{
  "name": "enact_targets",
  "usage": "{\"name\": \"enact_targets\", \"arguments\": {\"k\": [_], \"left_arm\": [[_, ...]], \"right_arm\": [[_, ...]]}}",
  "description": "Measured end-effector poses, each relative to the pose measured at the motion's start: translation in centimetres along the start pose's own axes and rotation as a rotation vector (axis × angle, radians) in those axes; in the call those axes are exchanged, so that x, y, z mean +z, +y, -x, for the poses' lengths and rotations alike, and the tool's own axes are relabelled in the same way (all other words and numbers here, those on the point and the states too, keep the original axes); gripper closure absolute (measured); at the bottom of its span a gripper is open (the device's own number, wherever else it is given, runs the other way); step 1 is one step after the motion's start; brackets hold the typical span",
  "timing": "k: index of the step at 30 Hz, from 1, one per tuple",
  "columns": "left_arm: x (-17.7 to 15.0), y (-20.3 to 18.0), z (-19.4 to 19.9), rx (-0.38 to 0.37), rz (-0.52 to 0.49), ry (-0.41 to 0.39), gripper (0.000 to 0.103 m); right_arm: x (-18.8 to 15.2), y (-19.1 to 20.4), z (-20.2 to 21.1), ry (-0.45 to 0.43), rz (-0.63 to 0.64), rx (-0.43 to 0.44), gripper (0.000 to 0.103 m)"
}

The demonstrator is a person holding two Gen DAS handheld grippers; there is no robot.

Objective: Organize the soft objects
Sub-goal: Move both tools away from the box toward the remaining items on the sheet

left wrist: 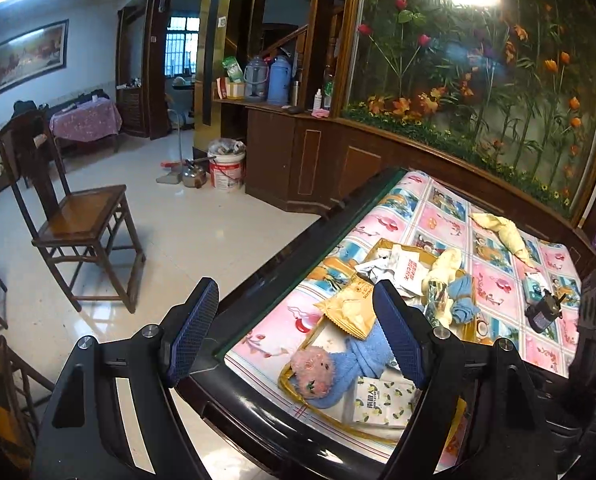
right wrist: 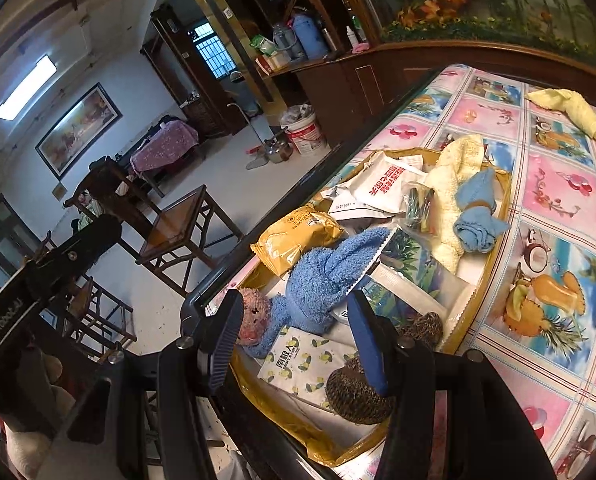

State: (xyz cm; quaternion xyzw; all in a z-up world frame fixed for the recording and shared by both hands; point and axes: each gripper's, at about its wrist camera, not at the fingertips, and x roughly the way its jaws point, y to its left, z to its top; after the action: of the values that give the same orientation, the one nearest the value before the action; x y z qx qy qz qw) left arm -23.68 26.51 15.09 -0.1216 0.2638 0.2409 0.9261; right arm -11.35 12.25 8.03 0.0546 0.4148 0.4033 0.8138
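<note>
A gold-rimmed tray [right wrist: 474, 304] on the flowered tablecloth holds a fuzzy blue soft toy [right wrist: 322, 276] with a pink head [left wrist: 312, 368], a cream towel [right wrist: 454, 184], a small light-blue cloth [right wrist: 476, 216], a dark knitted piece [right wrist: 350, 396], a yellow snack bag [right wrist: 294, 240] and a lemon-print tissue pack [right wrist: 302, 364]. My right gripper [right wrist: 297, 342] hovers over the tray's near end, jaws apart, the blue toy below them and untouched. My left gripper [left wrist: 296, 332] stands open over the table's corner, gripping nothing. A yellow cloth [left wrist: 498, 232] lies apart, farther back on the table.
The table's dark edge [left wrist: 258, 280] runs under my left gripper, with tiled floor beyond. A wooden chair [left wrist: 82, 216] stands on the floor to the left. A small dark motor-like object [left wrist: 542, 312] sits on the cloth at the right. A wooden cabinet with a flower panel backs the table.
</note>
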Motion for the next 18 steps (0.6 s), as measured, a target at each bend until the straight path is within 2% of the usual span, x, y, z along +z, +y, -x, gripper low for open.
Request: {"name": "enact_targets", "arguments": {"k": [4, 6, 9, 13, 16, 18], "left_arm": [[-0.1, -3.0, 0.9, 0.025, -0.067, -0.088, 0.022], [-0.1, -5.1, 0.9, -0.038, -0.106, -0.091, 0.022], [-0.5, -8.7, -0.3, -0.215, -0.145, -0.023, 0.022], [-2.2, -13.9, -2.9, -0.366, -0.24, 0.137, 0.023], [-2.9, -16.0, -2.8, -0.387, -0.294, 0.151, 0.023], [-3.1, -16.7, -2.7, -0.381, -0.312, 0.155, 0.023]], "right_arm": [[-1.1, -0.8, 1.4, -0.023, 0.0, -0.013, 0.049], [-1.8, -2.2, 2.6, -0.024, -0.023, -0.047, 0.049], [-2.4, -6.0, 6.3, -0.061, -0.067, -0.141, 0.049], [-3.2, -12.7, 11.5, -0.1, -0.155, -0.314, 0.049], [-4.2, -16.8, 15.1, -0.126, -0.223, -0.424, 0.049], [-4.0, -18.9, 17.3, -0.159, -0.283, -0.458, 0.047]]}}
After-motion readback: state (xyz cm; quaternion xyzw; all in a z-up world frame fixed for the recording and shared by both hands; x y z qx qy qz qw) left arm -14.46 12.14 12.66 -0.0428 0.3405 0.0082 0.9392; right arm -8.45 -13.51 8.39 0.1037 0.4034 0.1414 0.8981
